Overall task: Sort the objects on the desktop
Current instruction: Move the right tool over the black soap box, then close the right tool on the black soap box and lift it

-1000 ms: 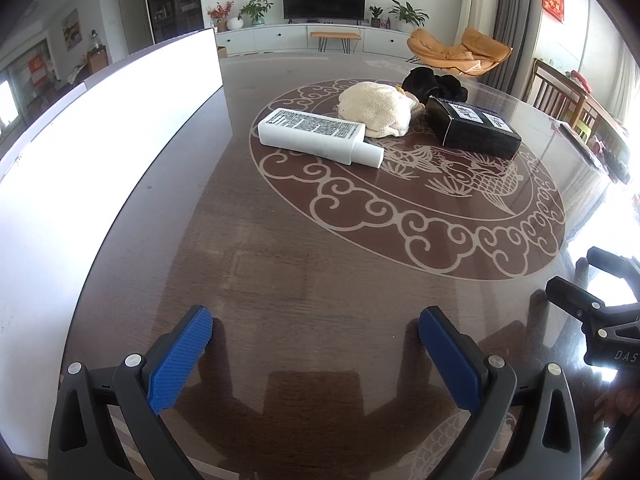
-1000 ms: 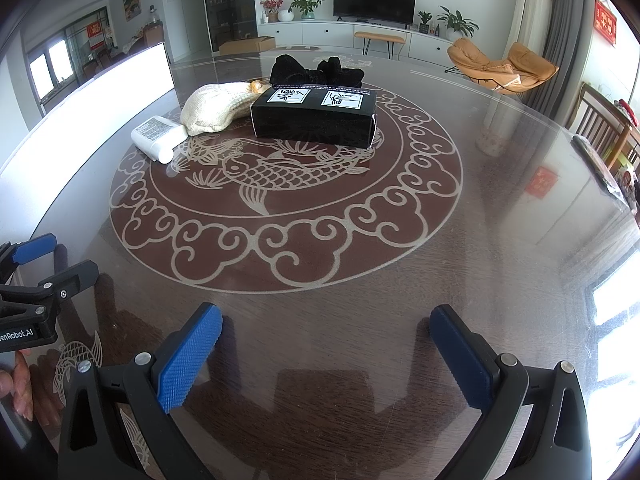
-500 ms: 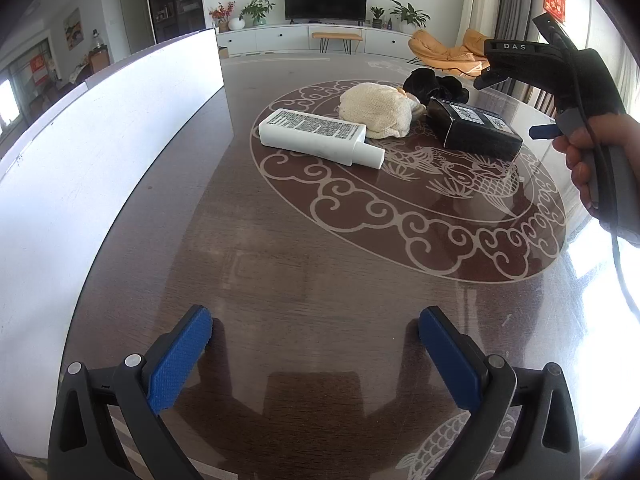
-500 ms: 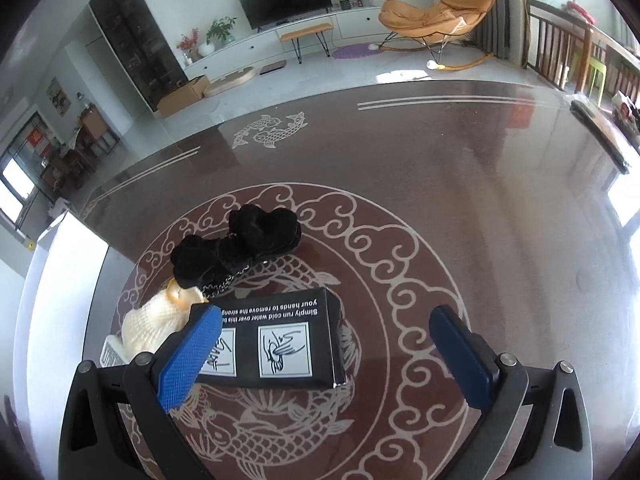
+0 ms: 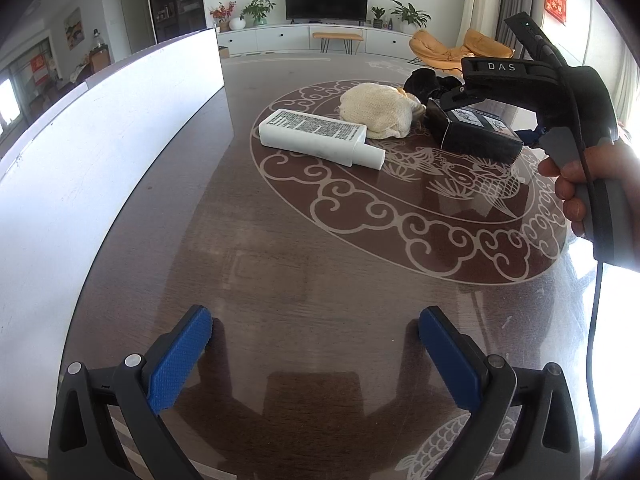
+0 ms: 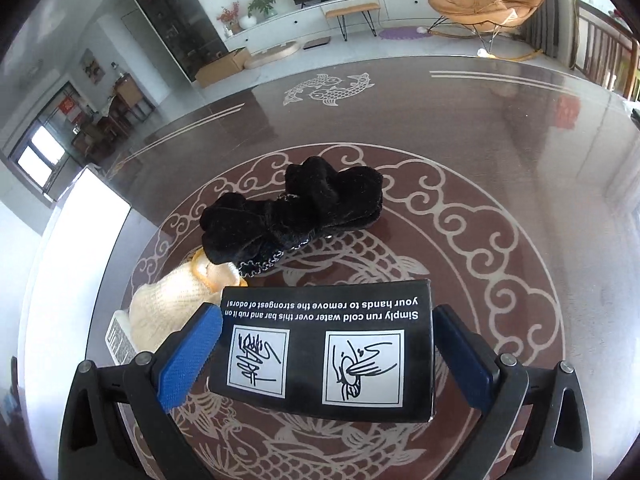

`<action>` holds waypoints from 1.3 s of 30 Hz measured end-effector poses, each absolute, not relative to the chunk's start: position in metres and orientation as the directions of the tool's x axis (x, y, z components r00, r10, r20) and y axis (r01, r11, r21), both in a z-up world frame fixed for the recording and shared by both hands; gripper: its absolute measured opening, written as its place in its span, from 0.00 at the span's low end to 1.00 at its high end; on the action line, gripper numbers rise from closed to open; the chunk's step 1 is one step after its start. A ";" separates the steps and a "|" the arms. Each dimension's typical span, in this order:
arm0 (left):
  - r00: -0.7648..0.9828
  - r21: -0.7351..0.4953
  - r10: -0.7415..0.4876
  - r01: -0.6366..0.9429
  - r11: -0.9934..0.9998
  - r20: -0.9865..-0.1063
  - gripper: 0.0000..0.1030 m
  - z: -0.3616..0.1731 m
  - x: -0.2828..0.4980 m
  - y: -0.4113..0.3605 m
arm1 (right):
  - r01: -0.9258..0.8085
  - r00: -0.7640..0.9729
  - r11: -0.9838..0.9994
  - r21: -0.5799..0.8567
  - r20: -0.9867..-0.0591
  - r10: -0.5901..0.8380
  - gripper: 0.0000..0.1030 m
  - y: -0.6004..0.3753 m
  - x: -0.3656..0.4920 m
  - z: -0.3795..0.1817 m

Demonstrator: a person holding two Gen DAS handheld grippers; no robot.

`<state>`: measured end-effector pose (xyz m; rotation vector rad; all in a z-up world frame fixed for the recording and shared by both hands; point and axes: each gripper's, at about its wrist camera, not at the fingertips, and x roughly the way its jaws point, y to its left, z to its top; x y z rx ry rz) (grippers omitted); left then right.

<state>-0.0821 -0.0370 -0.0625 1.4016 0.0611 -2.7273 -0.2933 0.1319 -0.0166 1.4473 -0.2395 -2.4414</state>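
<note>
On the worktop (image 5: 320,280), inside the round carp pattern, my right gripper (image 6: 326,360) sits over the black box (image 6: 332,348) with its fingers (image 6: 188,356) spread wide, one blue pad off each short end of the box. I judge neither pad is pressing yet; the left pad looks just at the box's edge and the right one just beside it, so nothing is held.

My worry is the closing. The box lies slightly skewed between the pads, so if I squeeze now one pad may land first and spin it on the glossy surface, or pinch only a corner and let it pop out on the lift. The cream knitted pouch (image 6: 168,312) lies just beside the left finger, touching or nearly touching the box's far corner, and could be snagged or dragged along. The black velvet bow (image 6: 296,212) with its chain lies beyond the box, apart from it, so I think it is safe.

The white bottle (image 5: 316,136) lies on its side left of the pouch. My left gripper (image 5: 316,360) hangs low over bare worktop, well apart from everything, fingers wide and holding nothing. The tall white board (image 5: 100,152) stands along the left edge.
</note>
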 end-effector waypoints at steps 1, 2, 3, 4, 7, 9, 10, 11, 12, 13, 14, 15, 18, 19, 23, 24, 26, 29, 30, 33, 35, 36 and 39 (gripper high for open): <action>-0.580 -0.001 -0.048 0.084 -0.996 -0.813 1.00 -0.062 -0.082 -0.037 | 0.200 -0.429 -0.935 0.294 -0.831 -0.353 1.00 0.130 -0.290 -0.017; -0.580 -0.001 -0.048 0.085 -0.996 -0.813 1.00 -0.062 -0.082 -0.037 | 0.234 -0.404 -0.926 0.295 -0.837 -0.369 1.00 0.129 -0.287 -0.017; -0.580 -0.001 -0.048 0.085 -0.996 -0.813 1.00 -0.062 -0.082 -0.037 | 0.259 -0.381 -0.919 0.298 -0.843 -0.380 1.00 0.128 -0.286 -0.016; -0.580 0.000 -0.049 0.085 -0.996 -0.813 1.00 -0.062 -0.082 -0.037 | 0.267 -0.372 -0.919 0.290 -0.849 -0.376 1.00 0.129 -0.285 -0.014; -0.580 0.000 -0.050 0.087 -0.996 -0.813 1.00 -0.062 -0.081 -0.037 | 0.165 -0.438 -0.929 0.331 -0.819 -0.370 1.00 0.143 -0.291 -0.001; -0.580 0.000 -0.050 0.086 -0.996 -0.813 1.00 -0.062 -0.081 -0.037 | 0.079 -0.458 -0.904 0.421 -0.790 -0.408 1.00 0.150 -0.300 0.003; -0.581 -0.001 -0.049 0.086 -0.996 -0.813 1.00 -0.062 -0.081 -0.037 | 0.065 -0.448 -0.897 0.437 -0.791 -0.417 1.00 0.148 -0.305 0.003; -0.580 0.000 -0.050 0.086 -0.996 -0.813 1.00 -0.062 -0.081 -0.037 | 0.075 -0.430 -0.899 0.432 -0.800 -0.420 1.00 0.141 -0.309 0.001; -0.580 0.000 -0.050 0.086 -0.996 -0.813 1.00 -0.062 -0.081 -0.037 | 0.094 -0.413 -0.913 0.396 -0.819 -0.398 1.00 0.133 -0.313 0.000; -0.581 -0.001 -0.049 0.086 -0.996 -0.813 1.00 -0.062 -0.081 -0.037 | 0.127 -0.396 -0.921 0.367 -0.833 -0.387 1.00 0.125 -0.315 -0.001; -0.580 0.000 -0.050 0.086 -0.996 -0.813 1.00 -0.062 -0.081 -0.037 | 0.170 -0.375 -0.922 0.349 -0.842 -0.388 1.00 0.118 -0.316 -0.003; -0.580 -0.001 -0.050 0.086 -0.996 -0.813 1.00 -0.062 -0.081 -0.037 | 0.213 -0.348 -0.915 0.343 -0.848 -0.399 1.00 0.112 -0.315 -0.004; -0.580 -0.001 -0.050 0.087 -0.996 -0.813 1.00 -0.062 -0.081 -0.037 | 0.307 -0.257 -0.890 0.338 -0.870 -0.420 1.00 0.102 -0.305 -0.010; -0.580 0.000 -0.051 0.087 -0.996 -0.813 1.00 -0.062 -0.081 -0.037 | 0.335 -0.229 -0.880 0.338 -0.876 -0.424 1.00 0.101 -0.300 -0.011; -0.580 0.001 -0.052 0.088 -0.996 -0.813 1.00 -0.062 -0.081 -0.037 | 0.450 -0.194 -0.837 0.310 -0.882 -0.430 1.00 0.095 -0.280 -0.002; -0.580 0.001 -0.052 0.088 -0.996 -0.813 1.00 -0.062 -0.081 -0.037 | 0.489 -0.201 -0.822 0.293 -0.879 -0.433 1.00 0.091 -0.276 0.003; -0.580 0.000 -0.052 0.088 -0.996 -0.813 1.00 -0.062 -0.081 -0.037 | 0.569 -0.213 -0.786 0.242 -0.880 -0.425 1.00 0.079 -0.267 0.008; -0.580 0.000 -0.051 0.088 -0.996 -0.813 1.00 -0.062 -0.081 -0.036 | 0.662 -0.235 -0.738 0.130 -0.899 -0.369 1.00 0.058 -0.260 0.003; -0.580 0.000 -0.051 0.087 -0.996 -0.813 1.00 -0.062 -0.081 -0.036 | 0.689 -0.246 -0.720 0.078 -0.910 -0.334 1.00 0.049 -0.258 -0.002; -0.580 0.000 -0.051 0.088 -0.996 -0.813 1.00 -0.062 -0.081 -0.036 | 0.751 -0.250 -0.659 -0.026 -0.936 -0.248 1.00 0.034 -0.251 -0.020; -0.580 0.000 -0.051 0.088 -0.996 -0.813 1.00 -0.062 -0.081 -0.036 | 0.772 -0.245 -0.634 -0.051 -0.944 -0.223 1.00 0.029 -0.246 -0.030; -0.580 0.000 -0.051 0.088 -0.996 -0.813 1.00 -0.062 -0.081 -0.036 | 0.770 -0.254 -0.637 -0.043 -0.936 -0.245 1.00 0.030 -0.245 -0.028; -0.580 0.000 -0.051 0.088 -0.996 -0.813 1.00 -0.062 -0.081 -0.036 | 0.736 -0.304 -0.674 -0.061 -0.919 -0.249 0.97 0.033 -0.241 -0.026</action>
